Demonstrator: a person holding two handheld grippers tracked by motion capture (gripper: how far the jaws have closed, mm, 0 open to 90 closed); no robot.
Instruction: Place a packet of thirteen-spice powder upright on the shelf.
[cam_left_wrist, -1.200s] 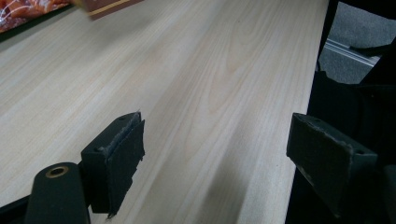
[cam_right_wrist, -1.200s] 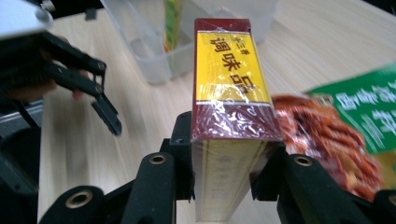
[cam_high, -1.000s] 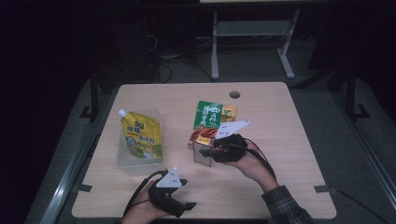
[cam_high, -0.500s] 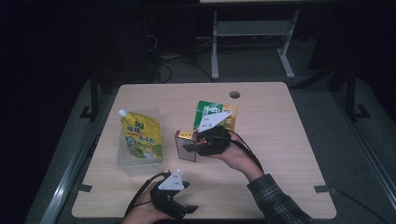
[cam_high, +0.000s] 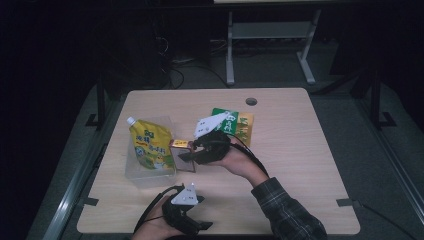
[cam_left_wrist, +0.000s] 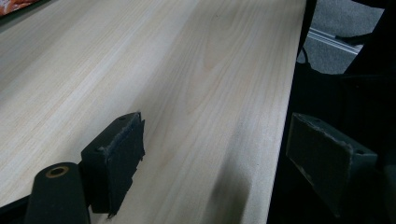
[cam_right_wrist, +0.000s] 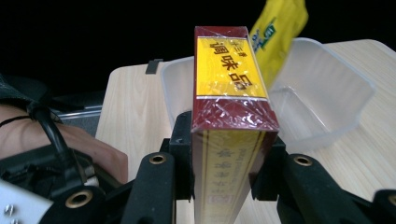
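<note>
The right gripper (cam_right_wrist: 227, 182) is closed on a dark red and yellow box (cam_right_wrist: 229, 112), which is held clear of the surface (cam_high: 300, 165) just beside the near edge of a clear plastic tub (cam_right_wrist: 327, 98). A yellow pouch (cam_high: 150, 147) already lies in that tub. The left gripper (cam_left_wrist: 224, 168) is seen with jaws apart and nothing between them, low over bare wood near the person's edge. A green packet (cam_high: 237, 122) lies beyond the right hand. The step in hand is judged to be carrying the box to the tub. Next, the box should be brought over the free space beside the pouch, lowered, and released without its corner catching the rim.
</note>
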